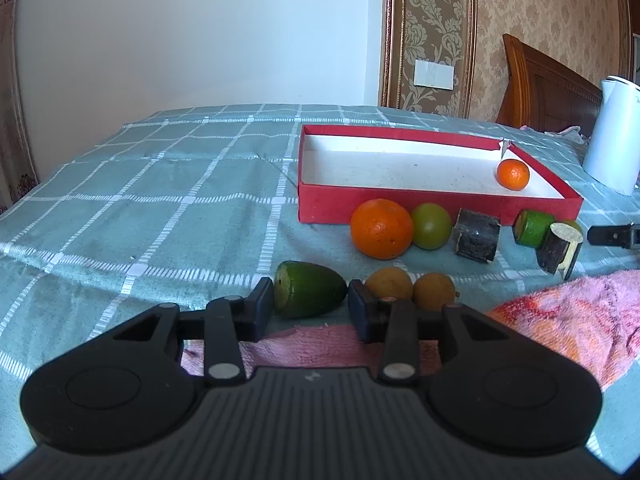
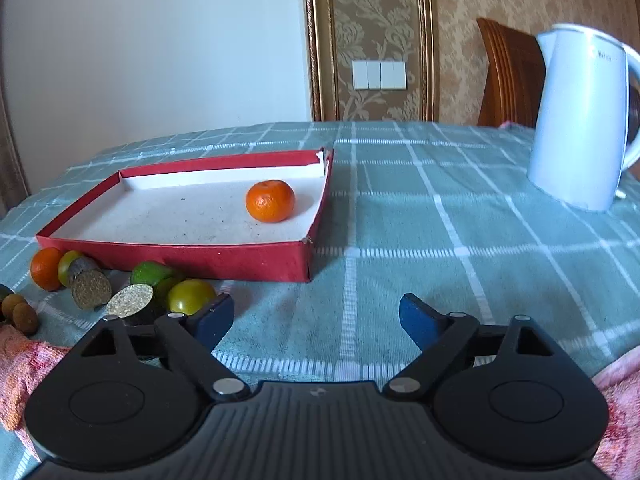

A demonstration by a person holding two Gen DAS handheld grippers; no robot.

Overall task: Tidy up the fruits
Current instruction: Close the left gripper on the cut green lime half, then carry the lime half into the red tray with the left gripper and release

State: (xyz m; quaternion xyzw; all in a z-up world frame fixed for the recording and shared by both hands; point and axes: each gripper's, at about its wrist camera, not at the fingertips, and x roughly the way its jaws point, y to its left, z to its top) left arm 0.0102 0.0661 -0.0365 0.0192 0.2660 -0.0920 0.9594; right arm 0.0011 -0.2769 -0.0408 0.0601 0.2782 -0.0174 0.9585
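While mandarin (image 2: 270, 201) lies boxed, right hand-held gripper (image 2: 316, 322) gapes nearby.

White kettle (image 2: 580, 120) on the checked green tablecloth (image 2: 440, 240), pink towel (image 1: 580, 320) at its near edge.

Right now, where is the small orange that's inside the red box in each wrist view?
Left wrist: the small orange sits right of centre, in the red box's far right corner.
Right wrist: the small orange is left of centre, mid-height, in the right part of the red box.
Shared landmark: the white kettle, to the right of the box in both.
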